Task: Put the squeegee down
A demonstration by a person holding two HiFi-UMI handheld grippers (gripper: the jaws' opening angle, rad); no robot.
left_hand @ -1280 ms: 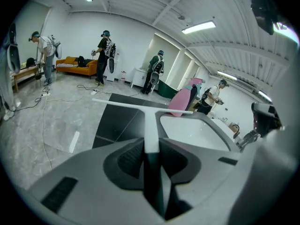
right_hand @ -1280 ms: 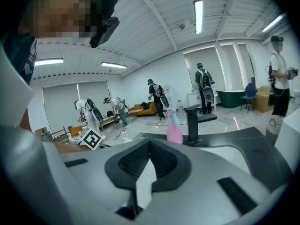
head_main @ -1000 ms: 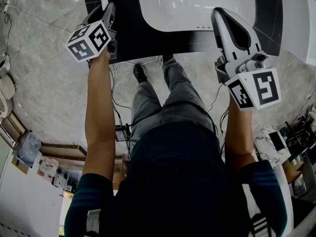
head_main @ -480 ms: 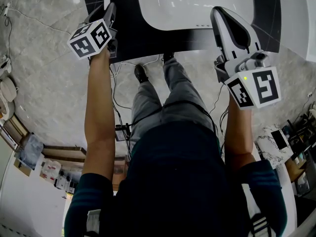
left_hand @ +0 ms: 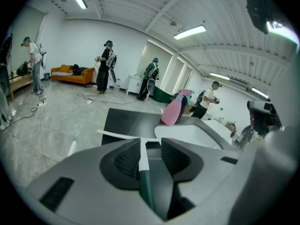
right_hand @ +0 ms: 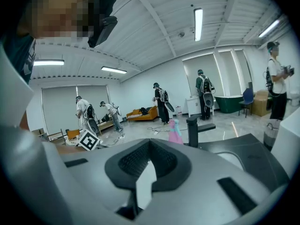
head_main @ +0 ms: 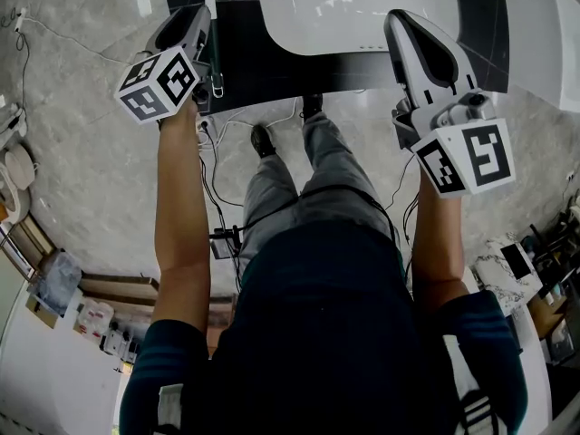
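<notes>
The squeegee has a green handle, a white shaft and a white blade. It lies on the black counter, left of the white basin. In the head view its handle shows just right of my left gripper. That gripper's jaws have just been opening; the shaft runs between them with a gap at the right pad, so nothing presses on it. My right gripper hovers over the basin's right side, its fingers meeting at the tips, with nothing held.
A pink spray bottle stands on the counter behind the basin, near a black faucet. Cables trail on the grey floor under the counter's near edge. Several people stand farther back in the room.
My left gripper has lifted off the counter, and the squeegee's handle now lies uncovered beside it. The right gripper has stayed where it was.
</notes>
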